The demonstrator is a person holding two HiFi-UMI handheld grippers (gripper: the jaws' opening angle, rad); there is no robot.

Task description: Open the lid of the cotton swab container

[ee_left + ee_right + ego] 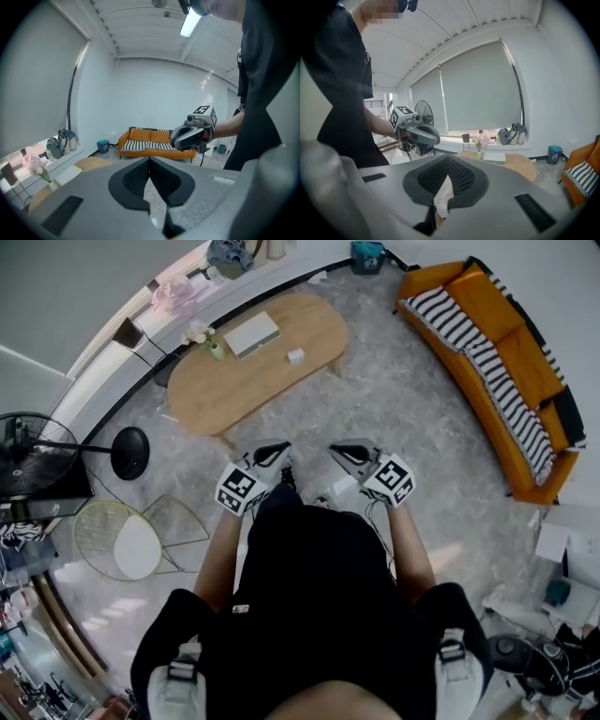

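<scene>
Left gripper (pixel 281 450) and right gripper (pixel 338 451) both pressed together, empty; at twelve o'clock, wooden table (pixel 246 381) bearing small white box (pixel 295 355), possibly the container.

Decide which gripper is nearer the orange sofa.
Right. The right gripper is on the side toward the orange sofa; the left gripper is beside it, farther away.

Black short-sleeved shirt (pixel 319 596); grey left gripper (pixel 279 452) and right gripper (pixel 340 452), black-white marker cubes (pixel 239 488) (pixel 389 479).
</scene>
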